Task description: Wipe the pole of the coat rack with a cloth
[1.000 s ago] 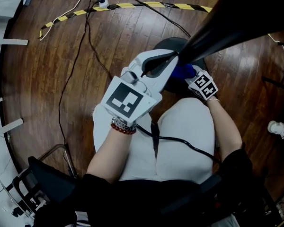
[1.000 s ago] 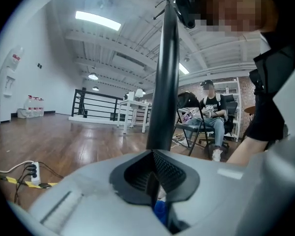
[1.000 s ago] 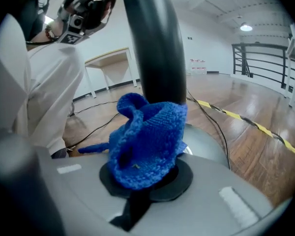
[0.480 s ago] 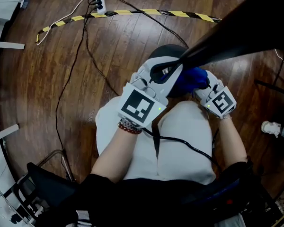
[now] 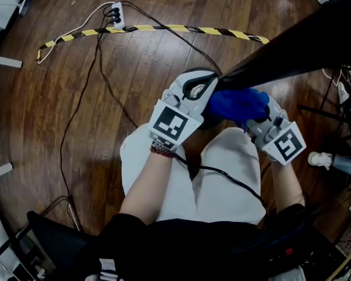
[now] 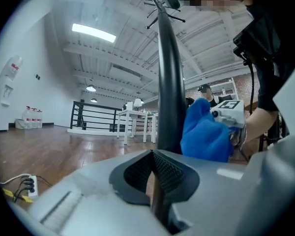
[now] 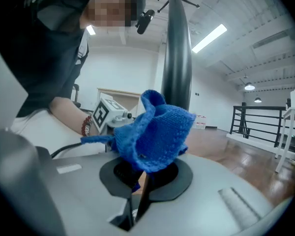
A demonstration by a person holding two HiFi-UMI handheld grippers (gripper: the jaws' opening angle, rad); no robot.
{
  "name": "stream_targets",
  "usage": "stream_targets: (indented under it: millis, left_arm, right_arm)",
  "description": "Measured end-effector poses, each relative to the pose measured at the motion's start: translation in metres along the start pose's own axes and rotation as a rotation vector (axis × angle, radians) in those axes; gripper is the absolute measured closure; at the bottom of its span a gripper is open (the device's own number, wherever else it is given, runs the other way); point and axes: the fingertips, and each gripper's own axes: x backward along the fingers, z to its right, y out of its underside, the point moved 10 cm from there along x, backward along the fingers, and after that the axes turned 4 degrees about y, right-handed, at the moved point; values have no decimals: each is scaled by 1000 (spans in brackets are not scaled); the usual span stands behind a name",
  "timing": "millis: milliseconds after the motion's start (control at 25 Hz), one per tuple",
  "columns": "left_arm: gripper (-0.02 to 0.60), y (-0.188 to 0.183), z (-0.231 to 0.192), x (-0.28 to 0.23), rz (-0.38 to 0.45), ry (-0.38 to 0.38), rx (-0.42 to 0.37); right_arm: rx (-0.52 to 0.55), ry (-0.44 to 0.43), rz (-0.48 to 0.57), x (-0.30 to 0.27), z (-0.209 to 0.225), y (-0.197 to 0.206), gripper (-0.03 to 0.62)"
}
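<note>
Where the blue cloth (image 7: 155, 127) is clamped in the jaws of the right gripper (image 7: 137, 176), it is held against the black pole (image 7: 177, 58); the jaws of the left gripper (image 6: 151, 154) are closed empty, just before the pole.

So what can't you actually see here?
Coat rack's base: head view, covered by the left gripper and blue cloth.
Top of the pole: head view, cut off by the picture's edge.
Where cloth meets pole: right gripper view, bunched cloth hides it.
</note>
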Motion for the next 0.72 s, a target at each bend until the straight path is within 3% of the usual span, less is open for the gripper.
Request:
stream_targets:
  millis: [240, 480, 720]
  left_arm:
    - [581, -1, -8, -5, 36, -31, 59]
    - [581, -5, -4, -12, 58, -25, 84]
    - [581, -10, -4, -11, 103, -51, 45]
  right_arm:
    - [15, 44, -30, -3, -2, -46, 574]
    - [-60, 63, -25, 6, -1, -63, 574]
    - [-73, 53, 22, 6, 1, -76, 574]
